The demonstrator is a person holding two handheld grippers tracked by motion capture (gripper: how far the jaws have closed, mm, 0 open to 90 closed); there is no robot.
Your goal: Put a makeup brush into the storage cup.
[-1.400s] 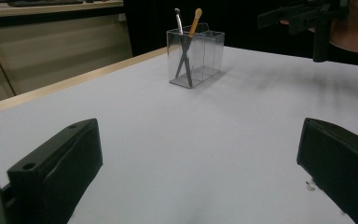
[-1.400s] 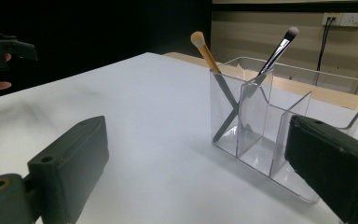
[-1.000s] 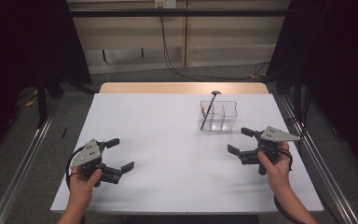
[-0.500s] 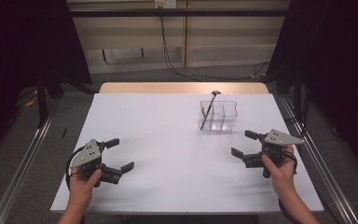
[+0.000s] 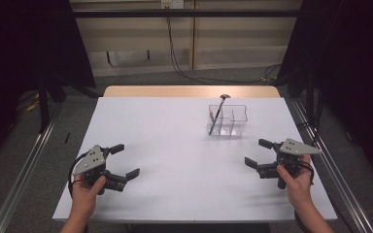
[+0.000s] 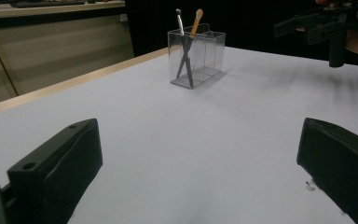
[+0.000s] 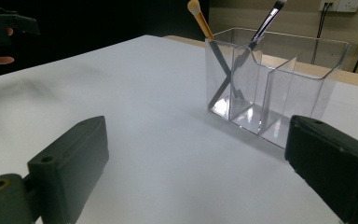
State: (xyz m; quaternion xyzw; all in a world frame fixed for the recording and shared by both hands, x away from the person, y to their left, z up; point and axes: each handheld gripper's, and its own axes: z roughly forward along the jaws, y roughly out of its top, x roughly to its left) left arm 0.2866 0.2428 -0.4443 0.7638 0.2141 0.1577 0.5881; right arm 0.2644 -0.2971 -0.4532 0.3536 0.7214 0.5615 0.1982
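The right hand-held gripper (image 5: 260, 154) hovers released over the near right of the tabletop (image 5: 175, 145), its jaws spread wide and holding nothing; it points toward the centre, and from its own view the organizer (image 7: 275, 79) sits just ahead, so it seems the one better placed to reach in. The left hand-held gripper (image 5: 125, 160) is likewise released and empty at the near left, well apart from the organizer, probably waiting in a rest pose. The organizer is a clear box with compartments, standing on the far right part of the tabletop. Two brushes lean crossed in its left end compartment: a tan brush (image 7: 200, 18) and a dark brush (image 7: 268, 16), heads up, handles resting on the bottom, an arrangement that leaves the tops free to be pinched. The other compartments look empty. The tabletop is a plain white sheet with a wooden strip along its far edge. Around it lie a grey floor, dark curtains at both sides, a pale panelled wall beyond, and cables (image 5: 184, 68) hanging from a wall socket.
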